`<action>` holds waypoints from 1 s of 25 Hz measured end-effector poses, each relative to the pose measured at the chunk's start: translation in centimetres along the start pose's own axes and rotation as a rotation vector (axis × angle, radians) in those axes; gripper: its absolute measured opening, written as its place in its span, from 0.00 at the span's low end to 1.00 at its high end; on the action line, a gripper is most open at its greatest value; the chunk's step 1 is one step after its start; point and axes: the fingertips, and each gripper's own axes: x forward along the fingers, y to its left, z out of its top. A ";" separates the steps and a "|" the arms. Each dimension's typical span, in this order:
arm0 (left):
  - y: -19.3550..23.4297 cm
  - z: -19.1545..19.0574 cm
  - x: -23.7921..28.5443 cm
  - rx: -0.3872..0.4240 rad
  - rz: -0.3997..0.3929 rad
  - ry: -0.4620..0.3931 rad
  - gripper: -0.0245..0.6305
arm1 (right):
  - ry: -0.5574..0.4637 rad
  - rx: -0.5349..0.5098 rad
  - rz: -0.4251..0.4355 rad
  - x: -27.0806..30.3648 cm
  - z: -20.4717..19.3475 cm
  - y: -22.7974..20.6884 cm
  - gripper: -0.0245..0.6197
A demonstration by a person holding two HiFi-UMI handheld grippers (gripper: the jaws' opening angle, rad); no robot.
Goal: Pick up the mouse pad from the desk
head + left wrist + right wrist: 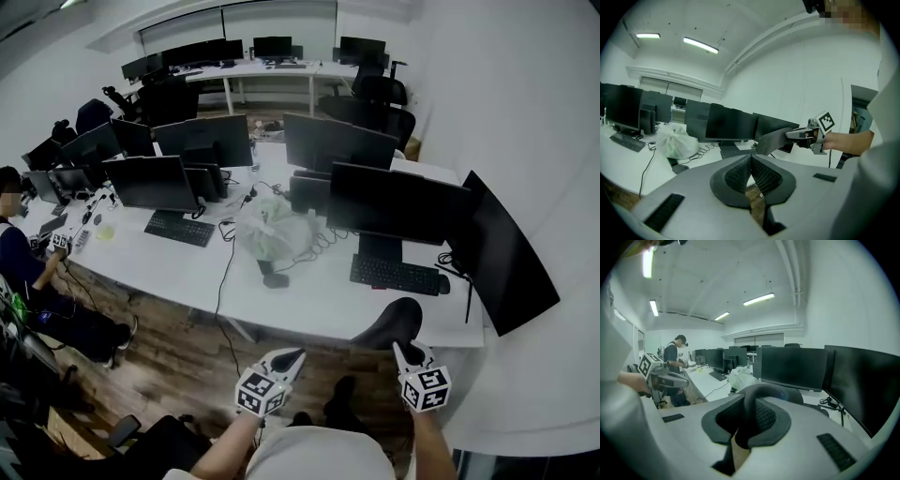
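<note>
Right gripper (pixel 400 349), curled dark mouse pad (pixel 387 324)

The left tongs (pixel 294 357) and the right tongs (pixel 399 350) have pale grey shells that taper to the tips. Each carries a white cube (pixel 261 392) printed with black square markers. Up close the shells are smooth grey, with dark ribbed pads (pixel 765 176) set in a black-rimmed hollow and a dark rectangular slot (pixel 665 212) on either side. The person wears a pale top (pixel 319 456).
</note>
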 end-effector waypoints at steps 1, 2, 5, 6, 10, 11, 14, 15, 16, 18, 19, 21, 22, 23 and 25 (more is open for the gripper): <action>-0.3 0.0 -0.3 -0.001 -0.004 -0.003 0.07 | -0.011 0.000 -0.004 -0.8 0.4 0.4 0.11; -0.5 0.0 -0.6 -0.005 -0.008 -0.008 0.07 | -0.017 -0.001 -0.009 -1.5 0.7 0.8 0.11; -1.4 0.7 -1.9 -0.021 -0.018 -0.037 0.06 | -0.022 -0.013 -0.016 -3.9 1.3 2.1 0.11; -1.7 1.1 -2.3 -0.023 -0.019 -0.047 0.06 | -0.029 -0.015 -0.011 -4.6 1.5 2.5 0.11; -2.6 2.6 -2.9 -0.003 -0.010 -0.065 0.06 | -0.050 -0.022 0.021 -7.1 2.4 3.1 0.11; -2.9 3.0 -3.0 0.004 -0.007 -0.071 0.07 | -0.054 -0.025 0.027 -7.7 2.5 3.1 0.11; -3.9 4.6 -3.4 0.016 0.003 -0.105 0.06 | -0.087 -0.022 0.050 -9.2 3.3 2.6 0.11; -4.3 5.2 -3.5 0.021 0.006 -0.119 0.06 | -0.104 -0.021 0.060 -9.6 3.6 2.4 0.11; -4.6 5.9 -3.5 0.029 0.009 -0.132 0.06 | -0.122 -0.024 0.068 -10.0 4.0 2.1 0.11; -5.4 7.1 -3.5 0.044 0.020 -0.153 0.06 | -0.148 -0.032 0.084 -10.7 4.6 1.5 0.11; -5.8 7.5 -3.5 0.047 0.026 -0.161 0.06 | -0.156 -0.036 0.090 -10.9 4.8 1.2 0.11; -6.5 8.1 -3.5 0.041 0.032 -0.177 0.06 | -0.164 -0.047 0.102 -11.2 4.9 0.9 0.11; -6.8 8.3 -3.5 0.032 0.034 -0.186 0.06 | -0.167 -0.052 0.107 -11.4 5.0 0.7 0.11; -7.1 8.4 -3.4 0.022 0.035 -0.196 0.06 | -0.170 -0.056 0.112 -11.5 5.1 0.6 0.11; -7.7 8.6 -3.2 0.005 0.039 -0.210 0.06 | -0.174 -0.064 0.120 -11.8 5.2 0.2 0.11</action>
